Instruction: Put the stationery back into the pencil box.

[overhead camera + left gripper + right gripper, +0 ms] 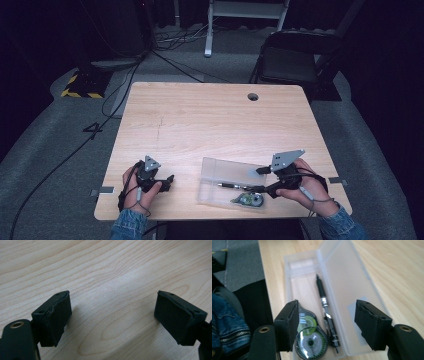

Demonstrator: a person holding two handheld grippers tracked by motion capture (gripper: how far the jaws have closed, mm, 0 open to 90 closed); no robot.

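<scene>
Pale wooden counter (210, 120) with rounded corners and a small round hole near the far edge. Open clear frosted plastic pencil case (227, 172) lies near the front edge, right of centre, lid folded flat toward the far side. In the tray: black pen with silver bands (325, 312) lying lengthwise along the hinge side, and a green-and-clear correction tape dispenser (310, 338) beside it at the front-edge side, close to the pen; touching or not, cannot tell.

Right hand-held gripper (260, 180) sits at the case's right end, held in the right hand (305, 187), jaws pointing left along the case. Jaws stand wide apart, nothing between the pads. In the right gripper view, the right hand-held gripper (327, 322) looks down the length of the case: the tape dispenser sits just inside the left pad, partly hidden behind it, the pen runs between the two jaws, nearer the left one, and the open lid lies ahead of the right pad. Pads touch none of them as far as visible. Blue denim sleeve at the left edge of that view.

Left hand-held gripper (167, 181) rests low by the front-left part of the counter, well apart from the case, held in the left hand (142, 192). In the left gripper view the left hand-held gripper (112, 315) has its jaws wide apart over bare wood grain.

Black folding chair (290, 57) stands beyond the far right corner, on grey carpet.
</scene>
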